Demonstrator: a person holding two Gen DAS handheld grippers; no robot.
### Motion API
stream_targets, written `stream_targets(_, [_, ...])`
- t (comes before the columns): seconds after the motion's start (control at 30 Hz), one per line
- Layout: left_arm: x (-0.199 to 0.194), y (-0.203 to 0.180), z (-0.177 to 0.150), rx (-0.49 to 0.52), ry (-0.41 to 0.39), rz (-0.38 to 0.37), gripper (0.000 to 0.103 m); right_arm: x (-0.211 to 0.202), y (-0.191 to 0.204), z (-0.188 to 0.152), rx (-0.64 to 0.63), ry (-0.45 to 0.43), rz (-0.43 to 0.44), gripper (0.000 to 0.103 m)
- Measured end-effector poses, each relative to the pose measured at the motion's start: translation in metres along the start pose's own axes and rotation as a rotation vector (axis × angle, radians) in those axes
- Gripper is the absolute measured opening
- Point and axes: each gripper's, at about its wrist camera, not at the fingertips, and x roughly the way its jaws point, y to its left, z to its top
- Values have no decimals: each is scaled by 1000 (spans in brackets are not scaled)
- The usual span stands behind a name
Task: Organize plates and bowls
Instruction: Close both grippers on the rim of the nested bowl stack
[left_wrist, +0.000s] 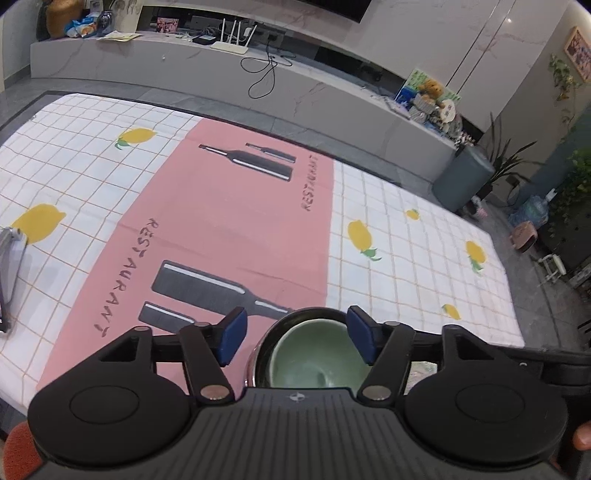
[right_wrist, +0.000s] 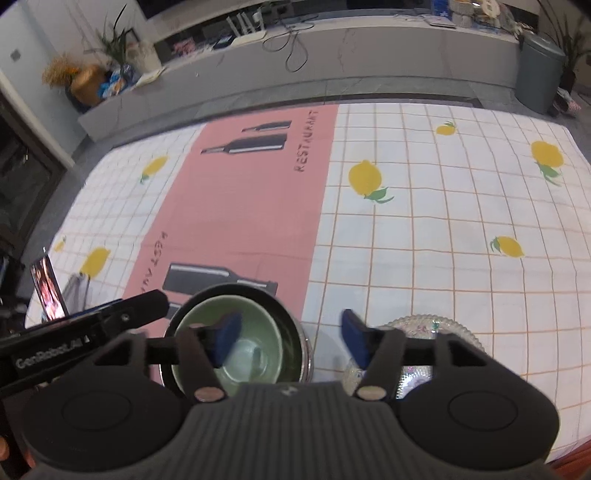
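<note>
A pale green bowl (left_wrist: 310, 358) sits nested inside a dark steel bowl (left_wrist: 264, 354) on the pink strip of the tablecloth, close under both grippers. My left gripper (left_wrist: 297, 338) is open; its blue pads (left_wrist: 231, 338) flank the bowls without pressing on them. My right gripper (right_wrist: 290, 343) is open too. One of its pads (right_wrist: 225, 341) hangs over the green bowl (right_wrist: 251, 332), the other stands outside the steel bowl (right_wrist: 295, 325). A clear patterned glass plate (right_wrist: 443, 326) lies just right of the bowls, partly hidden by the right gripper.
The table wears a white checked cloth with lemons (right_wrist: 424, 229) and a pink strip (right_wrist: 240, 206). A lit phone (right_wrist: 48, 291) stands at the table's left edge beside a metal rack (left_wrist: 11, 254). Beyond the far edge runs a low grey bench (left_wrist: 221, 70).
</note>
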Motion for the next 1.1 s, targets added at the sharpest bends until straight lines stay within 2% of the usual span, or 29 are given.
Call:
stream_targets(0.1, [-1, 6, 0, -21, -12, -27, 75, 2, -13, -5, 48, -8, 27, 76])
stream_targets(0.13, [0, 9, -1, -26, -18, -38, 75, 5, -19, -7, 73, -1, 40, 80])
stream_targets(0.3, [5, 30, -12, -90, -69, -107, 76, 19, -40, -22, 206, 14, 143, 81])
stream_targets(0.37, [11, 40, -17, -124, -72, -167, 76, 24, -43, -26, 221, 11, 164, 81])
stream_targets(0.43, [18, 50, -23, -175, -60, -197, 76, 29, -42, -30, 215, 7, 178, 81])
stream_targets(0.63, [33, 61, -37, -184, -37, -189, 77, 45, -43, -38, 230, 39, 193, 81])
stream_targets(0.7, [37, 64, -40, -198, -29, -211, 82, 51, -44, -40, 244, 55, 203, 81])
stream_targets(0.73, [38, 65, -42, -198, -30, -224, 87, 53, -43, -40, 248, 60, 209, 81])
stream_targets(0.83, [43, 63, -46, -170, -30, -249, 90, 60, -40, -41, 247, 70, 215, 81])
stream_targets(0.97, [52, 62, -49, -158, 8, -266, 91, 69, -38, -42, 251, 83, 218, 80])
stream_targets(1.1, [64, 68, -52, -218, 61, -275, 87, 78, -39, -44, 277, 106, 224, 79])
